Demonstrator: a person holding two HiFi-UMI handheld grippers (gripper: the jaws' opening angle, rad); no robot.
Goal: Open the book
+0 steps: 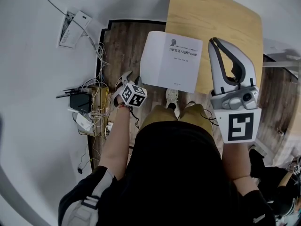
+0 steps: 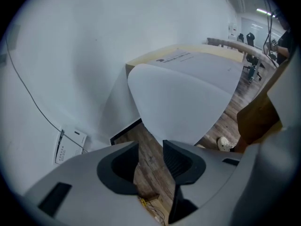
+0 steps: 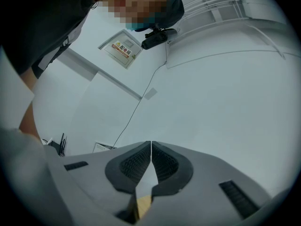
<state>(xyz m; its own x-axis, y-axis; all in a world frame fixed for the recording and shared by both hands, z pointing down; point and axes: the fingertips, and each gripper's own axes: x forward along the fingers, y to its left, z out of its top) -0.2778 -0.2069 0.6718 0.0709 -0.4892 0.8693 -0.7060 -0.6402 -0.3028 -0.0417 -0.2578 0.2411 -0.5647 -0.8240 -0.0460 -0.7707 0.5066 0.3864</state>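
The jaws of the left gripper (image 2: 150,146) stand well apart in the left gripper view. Between them shows only a strip of brown wood-plank floor (image 2: 149,163) below. At 1 o'clock beyond their tips swells the curved white face of the white paperback book (image 2: 183,98). It rests on the pale wooden counter (image 2: 146,58) and juts out past its edge, and no pad presses on it. In the right gripper view the jaws of the right gripper (image 3: 151,143) are pressed together tip to tip with nothing held. They are aimed at a plain white wall (image 3: 211,102), with a small framed notice (image 3: 121,48) at 11 o'clock. In the head view the book lies printed face up at 12 o'clock from the person's body. Its far right part is on the counter and its near left part hangs over the floor. The left gripper sits just beside the book's near left corner, at 7 o'clock of it. The right gripper is raised at 3 o'clock of the book, over the counter. A white shoe (image 1: 172,96) shows at 6 o'clock.
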